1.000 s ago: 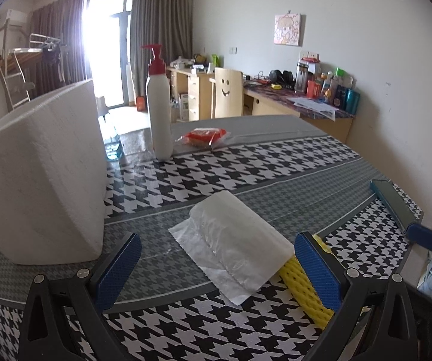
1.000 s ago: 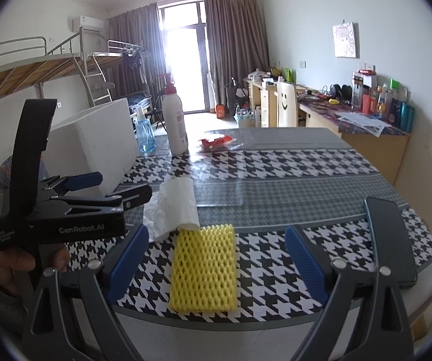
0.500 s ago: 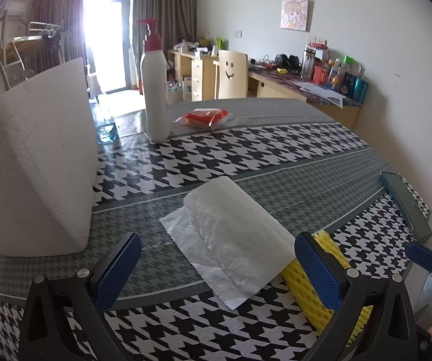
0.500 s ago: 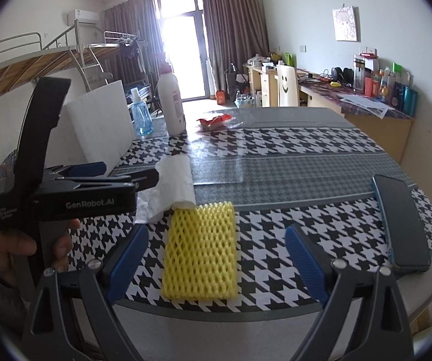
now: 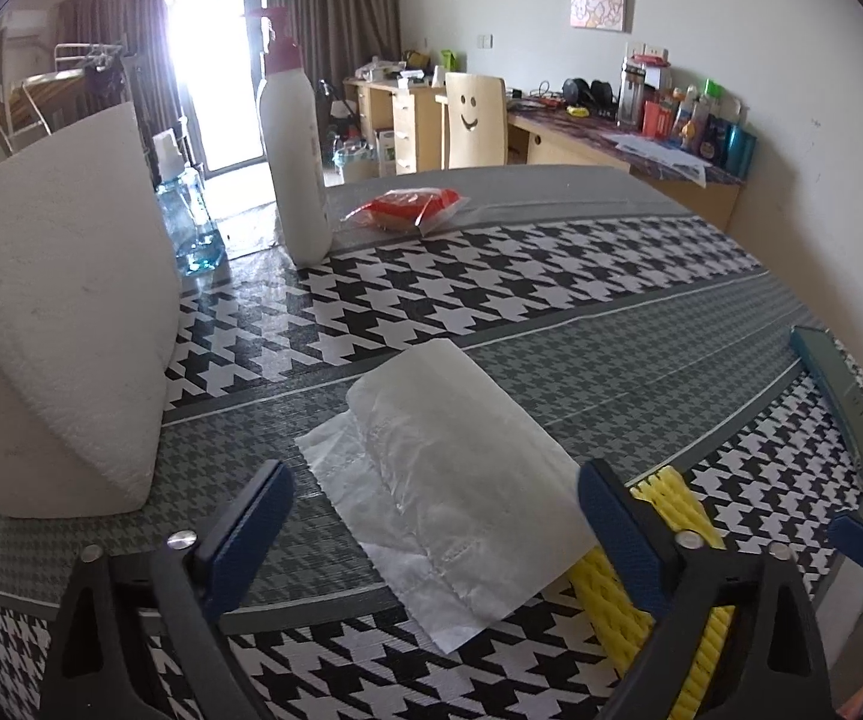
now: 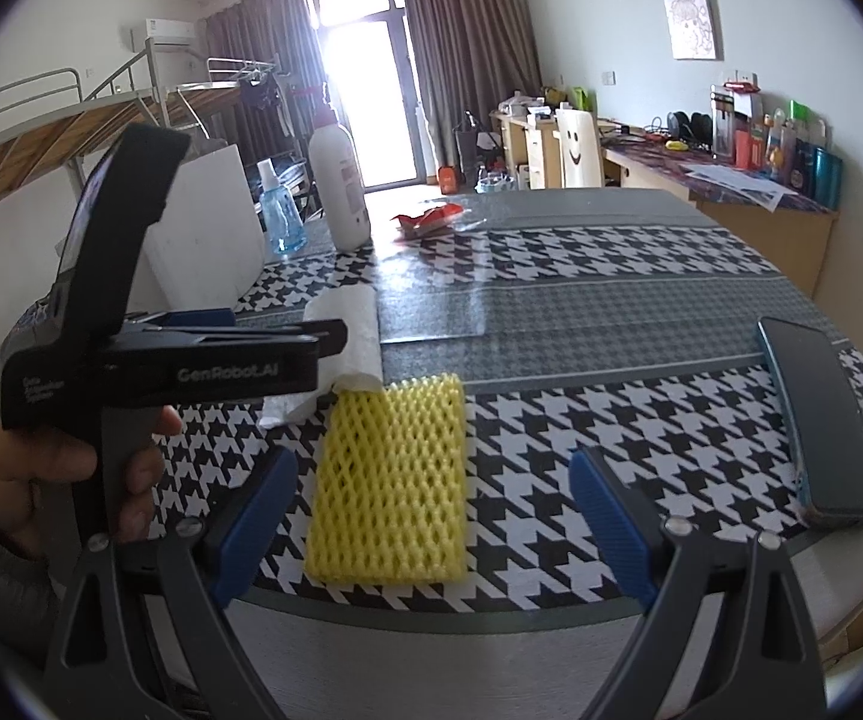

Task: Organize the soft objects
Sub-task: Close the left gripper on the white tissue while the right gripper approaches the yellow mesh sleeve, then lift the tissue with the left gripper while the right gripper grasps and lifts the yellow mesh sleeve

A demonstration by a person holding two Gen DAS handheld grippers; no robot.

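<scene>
1. The left gripper [image 5: 431,516] hangs over a houndstooth tablecloth [image 5: 551,276], its jaws closing yet not gripping; a white foam sheet [image 5: 449,480] lies between them, untouched.
2. A yellow foam net [image 6: 392,480] lies flat between the right gripper's [image 6: 431,522] 2 released, wide-spread jaws, its far edge touching the white sheet.
3. A white foam block [image 5: 53,324] stands left of the left jaws; a pump bottle [image 5: 293,144] stands far beyond them.
4. A phone [image 6: 815,414] rests right of the right jaws.
</scene>
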